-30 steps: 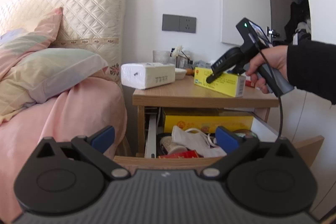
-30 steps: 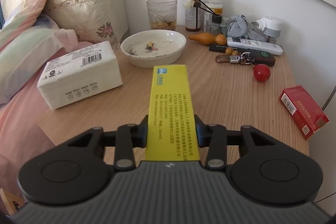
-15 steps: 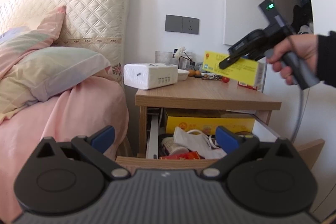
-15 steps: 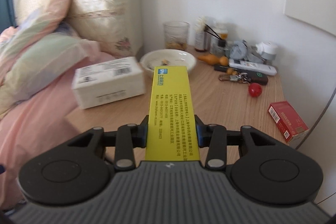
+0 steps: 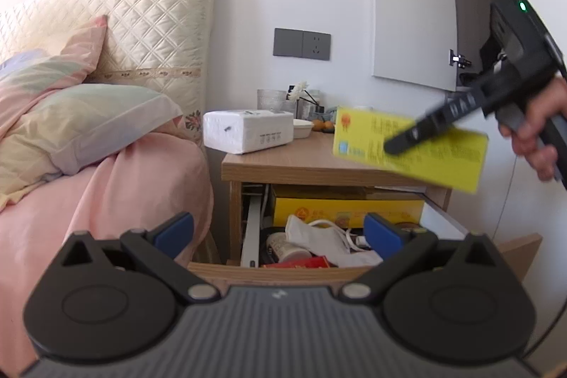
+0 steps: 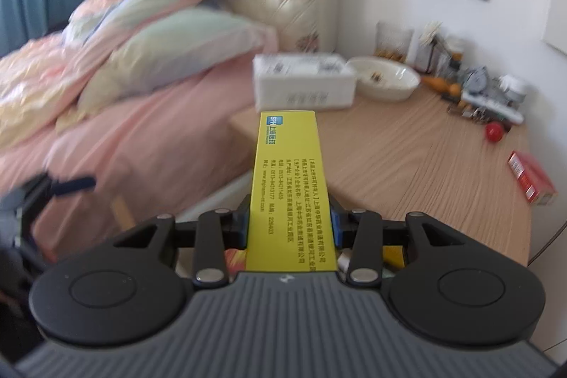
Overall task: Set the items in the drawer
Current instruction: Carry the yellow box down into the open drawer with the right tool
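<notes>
My right gripper point(image 6: 290, 224) is shut on a long yellow box point(image 6: 290, 186) printed with small text, blue pads pressing both its sides. In the left wrist view the same yellow box point(image 5: 443, 158) hangs in the air above the front edge of the nightstand point(image 5: 283, 162), held by the right gripper point(image 5: 397, 146) in a person's hand point(image 5: 538, 144). Below it the nightstand's drawer point(image 5: 319, 270) is pulled out, holding another yellow box, a paper cup, white cloth and cable. My left gripper point(image 5: 278, 231) is open in front of the drawer, with nothing between its blue pads.
On the nightstand top point(image 6: 425, 165) lie a white tissue pack point(image 6: 304, 82), a white bowl point(image 6: 384, 78), a glass, small bottles, a remote, keys, a red ball point(image 6: 494, 131) and a red packet point(image 6: 529, 178). A bed with pink bedding point(image 5: 106, 201) and pillows stands to the left.
The right gripper has lifted the yellow box off the nightstand top and carried it back toward the front edge, over the open drawer, rolling somewhat. The left gripper has stayed put.
</notes>
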`<act>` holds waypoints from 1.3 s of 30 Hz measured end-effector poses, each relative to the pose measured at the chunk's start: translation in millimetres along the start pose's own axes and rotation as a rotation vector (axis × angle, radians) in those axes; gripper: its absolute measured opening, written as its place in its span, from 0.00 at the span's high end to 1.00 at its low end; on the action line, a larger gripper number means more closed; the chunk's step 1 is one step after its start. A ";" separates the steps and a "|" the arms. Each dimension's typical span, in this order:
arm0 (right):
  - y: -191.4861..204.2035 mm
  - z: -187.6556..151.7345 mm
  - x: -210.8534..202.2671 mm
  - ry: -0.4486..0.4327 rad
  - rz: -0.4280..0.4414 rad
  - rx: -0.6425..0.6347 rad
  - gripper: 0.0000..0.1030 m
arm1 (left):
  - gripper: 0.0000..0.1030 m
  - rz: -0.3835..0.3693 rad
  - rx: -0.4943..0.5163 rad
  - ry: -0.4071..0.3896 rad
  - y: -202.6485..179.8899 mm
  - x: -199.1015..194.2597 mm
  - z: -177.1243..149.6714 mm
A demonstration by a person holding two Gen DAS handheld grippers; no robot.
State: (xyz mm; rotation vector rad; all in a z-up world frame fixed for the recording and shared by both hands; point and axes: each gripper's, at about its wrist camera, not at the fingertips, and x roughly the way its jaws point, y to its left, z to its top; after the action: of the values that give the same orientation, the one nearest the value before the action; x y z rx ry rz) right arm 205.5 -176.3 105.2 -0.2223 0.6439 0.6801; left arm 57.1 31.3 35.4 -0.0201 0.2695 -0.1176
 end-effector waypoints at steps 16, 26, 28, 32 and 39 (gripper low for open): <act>-20.9 -48.9 77.3 0.228 -0.021 -0.053 0.58 | 0.00 0.021 0.010 0.006 1.4 2.7 -1.5; -29.7 -61.0 108.2 0.407 0.039 -0.100 0.58 | 0.00 0.028 0.019 0.008 1.4 4.8 -2.5; -30.2 -64.2 114.1 0.440 0.047 -0.108 0.58 | 0.00 0.028 0.017 0.008 4.0 5.6 -2.0; -30.8 -69.6 121.0 0.473 0.073 -0.102 0.58 | 0.00 0.026 0.014 0.010 5.0 6.0 -1.9; -31.6 -67.2 114.5 0.477 0.081 -0.074 0.58 | 0.00 0.020 0.010 0.013 5.2 6.3 -1.6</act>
State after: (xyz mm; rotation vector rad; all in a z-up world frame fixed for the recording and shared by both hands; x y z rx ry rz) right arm 261.7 -167.9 -18.8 -0.4366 1.0891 0.7352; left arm 63.3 35.7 32.0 -0.0068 0.2815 -0.0991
